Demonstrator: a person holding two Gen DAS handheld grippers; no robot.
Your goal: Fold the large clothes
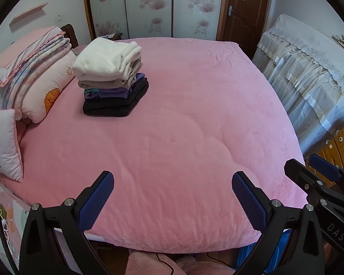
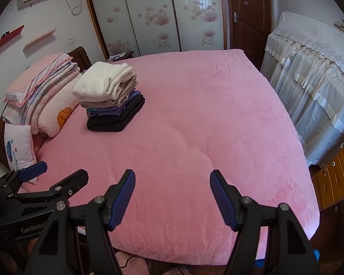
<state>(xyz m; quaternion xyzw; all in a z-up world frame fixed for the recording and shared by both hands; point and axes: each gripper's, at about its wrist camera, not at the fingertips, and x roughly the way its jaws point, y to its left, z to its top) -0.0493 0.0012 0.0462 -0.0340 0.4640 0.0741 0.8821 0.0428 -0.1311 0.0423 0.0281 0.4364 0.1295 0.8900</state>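
**Both grippers empty above the near edge of the bed, folded stack at the far left**

Your left gripper (image 1: 172,178) hangs over the near edge of the pink bedspread (image 1: 183,126), its two blue-padded fingers (image 1: 96,201) spread wide with only blanket showing between them. Your right gripper (image 2: 172,176) sits just beside it, to its right, and its fingers (image 2: 123,197) are likewise spread apart with nothing pinched. Each camera catches the other gripper at the edge of its view, both tilted down toward the bed.

The clothes you are working with lie in one folded stack (image 1: 113,78) on the left part of the bed, well apart from both grippers and toward the headboard end. From the top down you can see a white fleecy piece (image 1: 107,59), a beige one, a purple one and a black one (image 1: 114,105) at the bottom. The stack stands just beside the pile of pink bedding (image 1: 34,68) and the pillow (image 1: 3,142) along the left edge.

Behind the bed stand the flowered sliding wardrobe doors (image 1: 149,6) and a brown door (image 1: 247,9). To the right, a piece of furniture draped in a lace-edged cloth (image 1: 309,68) stands beside the bed
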